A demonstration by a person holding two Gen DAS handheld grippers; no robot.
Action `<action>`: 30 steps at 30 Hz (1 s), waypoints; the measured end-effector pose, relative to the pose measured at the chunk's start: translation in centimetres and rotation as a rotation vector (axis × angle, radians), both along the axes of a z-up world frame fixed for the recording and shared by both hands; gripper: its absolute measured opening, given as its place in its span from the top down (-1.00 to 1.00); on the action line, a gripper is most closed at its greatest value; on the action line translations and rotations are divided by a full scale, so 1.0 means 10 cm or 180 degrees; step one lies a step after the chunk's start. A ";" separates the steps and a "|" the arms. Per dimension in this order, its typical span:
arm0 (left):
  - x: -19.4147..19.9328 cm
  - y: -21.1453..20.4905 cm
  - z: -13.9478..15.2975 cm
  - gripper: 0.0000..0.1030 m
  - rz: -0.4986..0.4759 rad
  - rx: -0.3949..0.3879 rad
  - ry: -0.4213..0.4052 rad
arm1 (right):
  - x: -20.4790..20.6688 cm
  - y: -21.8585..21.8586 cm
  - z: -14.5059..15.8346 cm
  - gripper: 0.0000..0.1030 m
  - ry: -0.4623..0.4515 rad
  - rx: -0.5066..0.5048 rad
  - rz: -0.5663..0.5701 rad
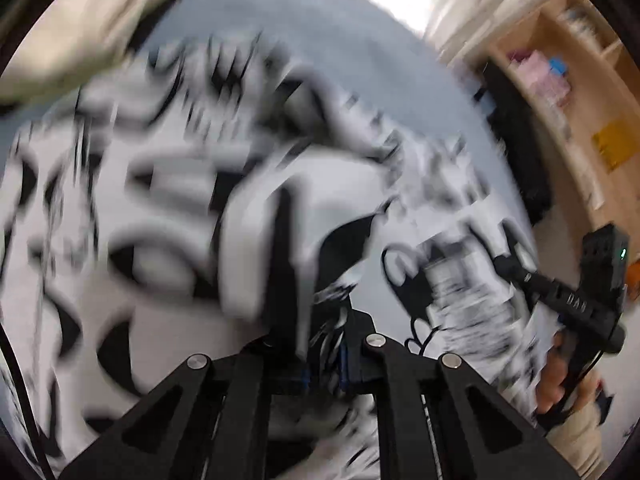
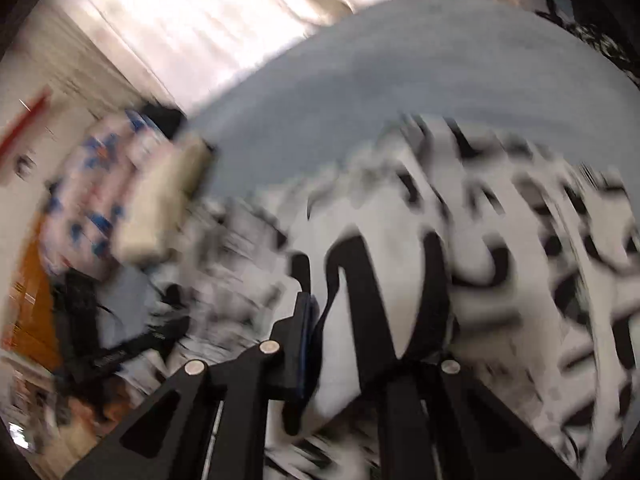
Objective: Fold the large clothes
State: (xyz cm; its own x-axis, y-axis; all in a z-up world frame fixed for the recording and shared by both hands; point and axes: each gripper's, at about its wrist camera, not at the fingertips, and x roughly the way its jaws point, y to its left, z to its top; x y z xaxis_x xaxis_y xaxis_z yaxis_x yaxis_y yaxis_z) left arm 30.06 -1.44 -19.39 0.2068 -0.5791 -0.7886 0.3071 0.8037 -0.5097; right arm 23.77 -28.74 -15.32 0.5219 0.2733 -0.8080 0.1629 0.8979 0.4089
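A large white garment with bold black print [image 1: 132,200] lies spread over a light blue bed [image 1: 320,28]; both views are motion-blurred. My left gripper [image 1: 298,264] is shut on a raised fold of this cloth, which drapes around its fingers. In the right wrist view the same garment [image 2: 500,240] fills the right half. My right gripper [image 2: 320,316] is shut on its edge, with cloth bulging over the far finger and hiding it. A hand [image 1: 560,380] grasps the right tool's black body [image 1: 592,304] at the garment's right side.
A beige pillow [image 1: 80,32] sits at the head of the bed, also seen as the pillow [image 2: 160,208] in the right wrist view. Wooden shelves [image 1: 580,100] stand past the bed's right side. Blue-patterned bedding [image 2: 92,184] and a bright curtain [image 2: 200,12] lie beyond.
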 end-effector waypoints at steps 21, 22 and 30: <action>-0.48 -0.29 1.03 0.48 -0.0101 0.0268 -0.0937 | -0.28 0.73 0.63 0.55 -0.0762 -0.0910 0.0070; -0.40 -0.38 0.98 0.48 -0.0077 0.0239 -0.0885 | -0.21 0.77 0.58 0.55 -0.0739 -0.0906 0.0104; 0.20 -0.23 0.16 0.82 0.0547 0.0441 -0.0356 | 0.15 0.33 -0.13 0.71 -0.0223 -0.1194 -0.0276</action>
State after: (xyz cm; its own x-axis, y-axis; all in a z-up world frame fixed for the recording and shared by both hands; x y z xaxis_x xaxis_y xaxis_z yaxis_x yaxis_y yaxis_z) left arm 32.08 -3.76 -17.78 0.3834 -0.4157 -0.8247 0.2081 0.9089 -0.3614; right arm 25.29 -25.48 -16.58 0.5876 -0.0820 -0.8050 0.2281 0.9713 0.0676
